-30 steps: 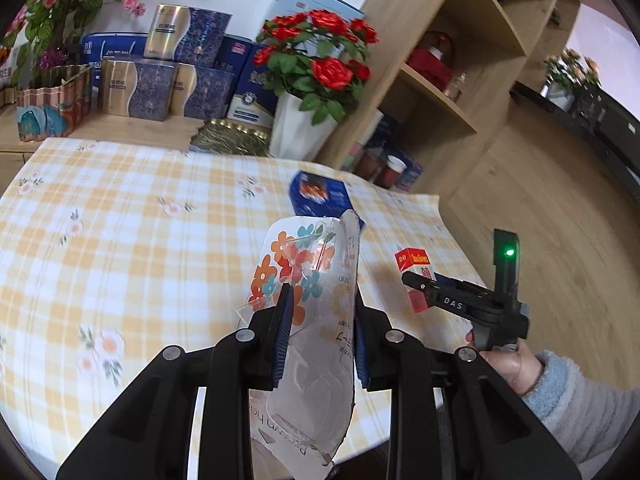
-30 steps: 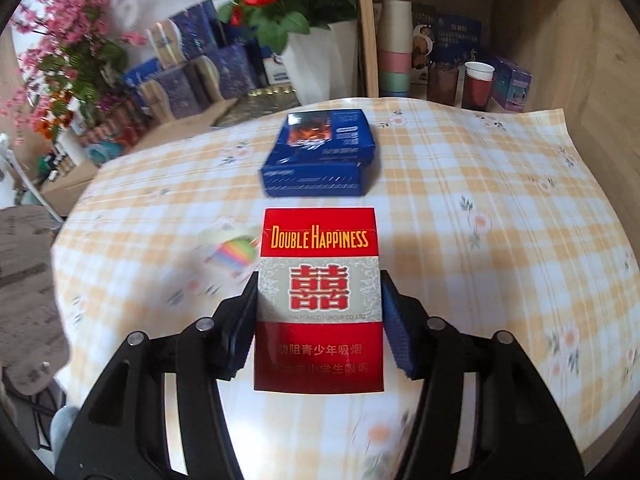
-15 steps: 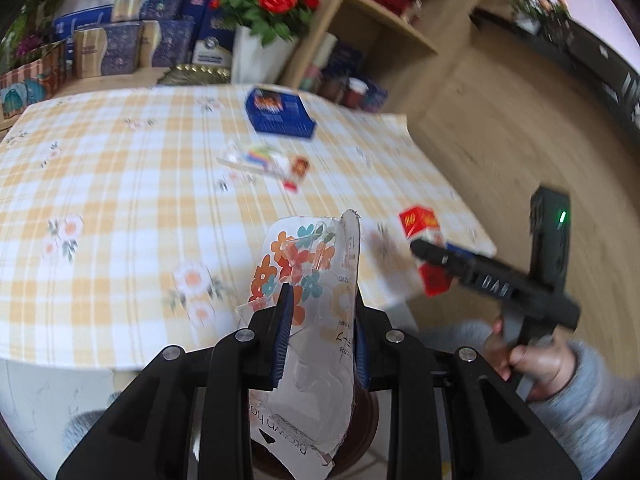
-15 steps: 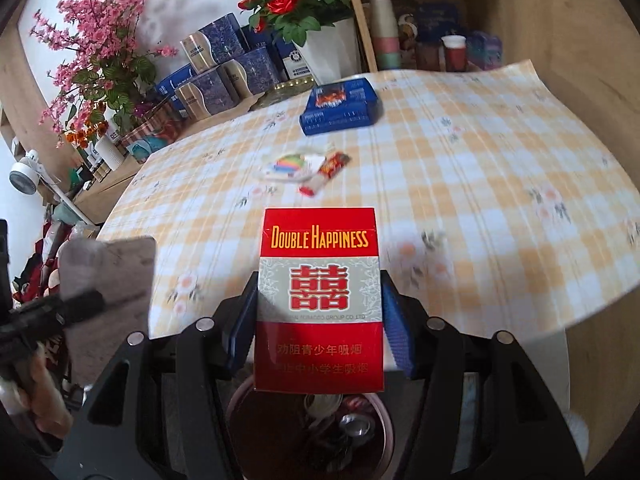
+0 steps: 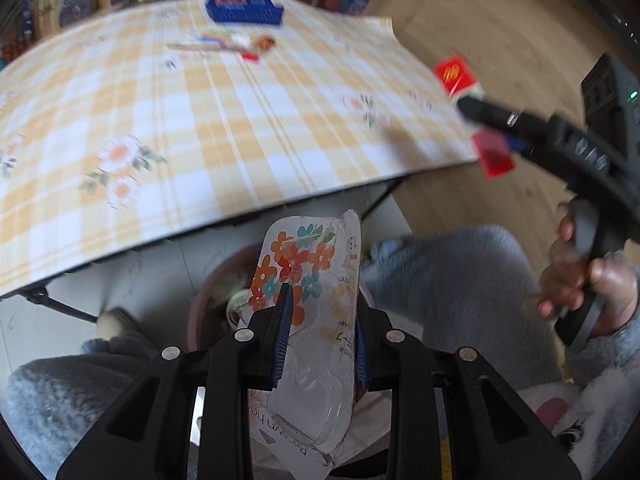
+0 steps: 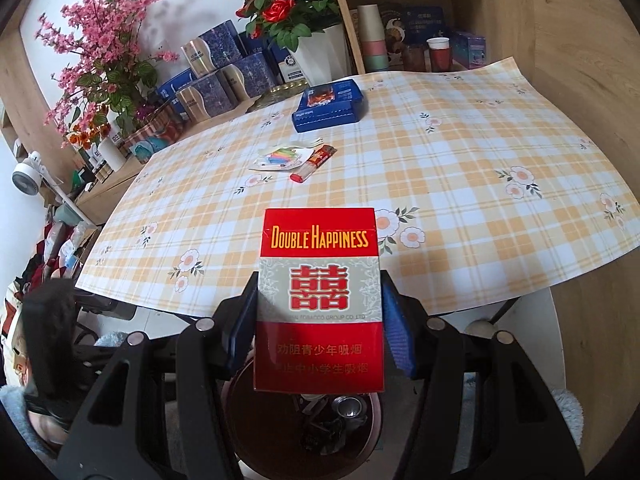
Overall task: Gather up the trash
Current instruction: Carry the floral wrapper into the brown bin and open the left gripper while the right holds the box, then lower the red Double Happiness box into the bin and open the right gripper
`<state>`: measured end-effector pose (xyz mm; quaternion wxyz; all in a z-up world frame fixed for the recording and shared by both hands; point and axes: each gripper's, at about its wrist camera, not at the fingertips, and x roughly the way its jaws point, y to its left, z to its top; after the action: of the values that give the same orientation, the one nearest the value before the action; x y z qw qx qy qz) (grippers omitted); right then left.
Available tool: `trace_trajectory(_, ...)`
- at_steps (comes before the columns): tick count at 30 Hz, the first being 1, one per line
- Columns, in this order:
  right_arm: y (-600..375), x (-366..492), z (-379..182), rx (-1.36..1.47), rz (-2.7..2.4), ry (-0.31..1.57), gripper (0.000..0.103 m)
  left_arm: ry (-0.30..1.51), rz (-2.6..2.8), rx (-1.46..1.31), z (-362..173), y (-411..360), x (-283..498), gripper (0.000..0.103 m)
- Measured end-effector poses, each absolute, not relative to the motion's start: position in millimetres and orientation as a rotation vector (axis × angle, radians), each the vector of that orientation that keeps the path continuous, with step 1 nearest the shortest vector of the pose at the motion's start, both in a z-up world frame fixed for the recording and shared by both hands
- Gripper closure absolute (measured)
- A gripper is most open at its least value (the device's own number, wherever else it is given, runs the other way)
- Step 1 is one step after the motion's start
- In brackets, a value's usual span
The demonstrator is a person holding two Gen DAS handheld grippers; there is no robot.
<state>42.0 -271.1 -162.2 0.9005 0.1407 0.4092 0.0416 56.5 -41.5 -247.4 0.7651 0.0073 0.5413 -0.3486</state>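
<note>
My left gripper [image 5: 320, 312] is shut on a clear plastic wrapper with a flower print [image 5: 308, 276], held off the table's near edge above a dark round bin [image 5: 208, 296] on the floor. My right gripper [image 6: 320, 312] is shut on a red Double Happiness cigarette pack [image 6: 320, 296], held upright over the same bin [image 6: 304, 432], which holds a can and other scraps. The pack also shows blurred in the left wrist view [image 5: 460, 80]. On the table lie a colourful wrapper [image 6: 280, 158] and a red lighter [image 6: 314, 162].
A blue box [image 6: 330, 106] sits far on the checked tablecloth [image 6: 460, 184]. A white vase of red roses [image 6: 316, 52], stacked gift boxes [image 6: 220, 80] and shelf cups [image 6: 438, 50] stand behind. The person's grey-clad legs [image 5: 440, 280] flank the bin.
Both grippers pulled back off the table and lowered toward the bin, each still holding its item. The table has receded in both views.
</note>
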Motion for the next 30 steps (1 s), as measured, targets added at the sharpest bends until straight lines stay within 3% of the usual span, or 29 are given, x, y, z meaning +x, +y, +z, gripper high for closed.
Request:
trace_trajectory(10,-284.7,43.6,-168.8,0.318,0.063,0.857,0.046,1.296,-0.787,0.09,-291.6,-68.4,70.4,0.074)
trace_trajectory(12,-286.9,42.7,-171.7,0.323,0.058,0.864,0.046,1.302,-0.797,0.076,-296.2,-70.1,74.4,0.059)
trace_trajectory(15,-289.5,40.5,-174.7,0.326,0.045,0.869,0.046,1.277,-0.81,0.021,-292.2,-66.2,74.6,0.045)
trace_trajectory(19,-291.2,36.1,-178.3,0.315,0.032,0.876,0.046,1.194,-0.755,-0.034,-274.9,-46.9,78.9,0.041)
trace_trajectory(26,-281.3,26.1,-186.3,0.246,0.037,0.891,0.046,0.94,-0.596,-0.029,-220.8,-3.9,67.7,0.018)
trace_trajectory(30,-267.6,19.6,-195.7,0.213,0.069,0.916,0.046,0.819,-0.531,-0.01,-196.4,18.9,53.4,0.012)
